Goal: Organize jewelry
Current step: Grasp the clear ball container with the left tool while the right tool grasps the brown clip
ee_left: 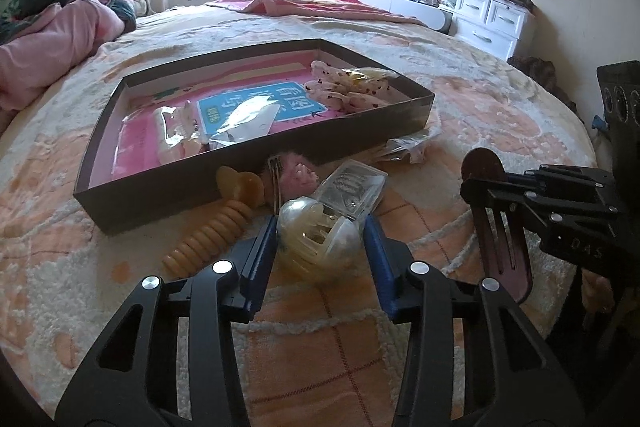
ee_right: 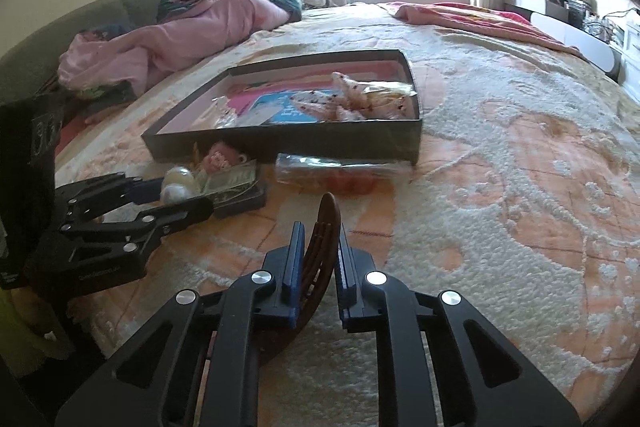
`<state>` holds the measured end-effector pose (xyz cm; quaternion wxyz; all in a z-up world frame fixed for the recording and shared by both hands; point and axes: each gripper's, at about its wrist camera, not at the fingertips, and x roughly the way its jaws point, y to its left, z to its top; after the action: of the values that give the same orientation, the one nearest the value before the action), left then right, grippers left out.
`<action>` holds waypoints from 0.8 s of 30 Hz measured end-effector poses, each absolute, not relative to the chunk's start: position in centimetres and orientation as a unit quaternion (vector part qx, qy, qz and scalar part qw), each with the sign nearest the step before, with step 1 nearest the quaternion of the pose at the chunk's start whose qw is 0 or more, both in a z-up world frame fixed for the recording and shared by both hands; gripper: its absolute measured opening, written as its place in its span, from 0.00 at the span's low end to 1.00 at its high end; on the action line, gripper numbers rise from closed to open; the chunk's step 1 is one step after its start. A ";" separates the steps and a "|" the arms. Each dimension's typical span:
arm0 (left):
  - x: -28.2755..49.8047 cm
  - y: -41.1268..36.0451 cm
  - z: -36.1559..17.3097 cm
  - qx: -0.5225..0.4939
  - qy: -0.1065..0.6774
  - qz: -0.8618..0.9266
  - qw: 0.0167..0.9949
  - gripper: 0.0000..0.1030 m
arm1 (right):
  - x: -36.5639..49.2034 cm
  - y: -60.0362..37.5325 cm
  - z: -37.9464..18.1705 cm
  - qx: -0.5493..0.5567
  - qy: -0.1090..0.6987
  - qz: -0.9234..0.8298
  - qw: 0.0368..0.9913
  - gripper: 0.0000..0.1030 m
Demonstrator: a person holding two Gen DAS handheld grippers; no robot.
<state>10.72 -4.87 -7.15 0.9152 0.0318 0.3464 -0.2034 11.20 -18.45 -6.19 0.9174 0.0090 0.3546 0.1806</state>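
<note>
Fingers [ee_right: 316, 267] of the right gripper pinch a stiff, light wooden comb [ee_right: 326, 227] mid-body, likely slippery.

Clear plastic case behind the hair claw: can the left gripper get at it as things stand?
Probably not. The left gripper is closed around the hair claw, which sits directly in front of the clear plastic case, so it is both occupied and blocked.
</note>
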 end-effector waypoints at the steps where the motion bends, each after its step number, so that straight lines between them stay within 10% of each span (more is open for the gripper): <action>1: 10.7 -4.9 -7.1 0.031 0.346 -0.203 0.915 0.34 | 11.2 -18.5 -6.2 0.008 0.354 0.178 0.918 0.13; 24: 9.9 -2.5 -3.5 -0.012 0.296 -0.198 0.934 0.34 | 11.4 -19.6 -3.5 -0.008 0.312 0.132 0.941 0.07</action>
<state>9.89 -2.51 -3.48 0.9342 -0.0115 0.2962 -0.1984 11.37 -19.63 -3.46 0.9407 -0.0082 0.3124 0.1319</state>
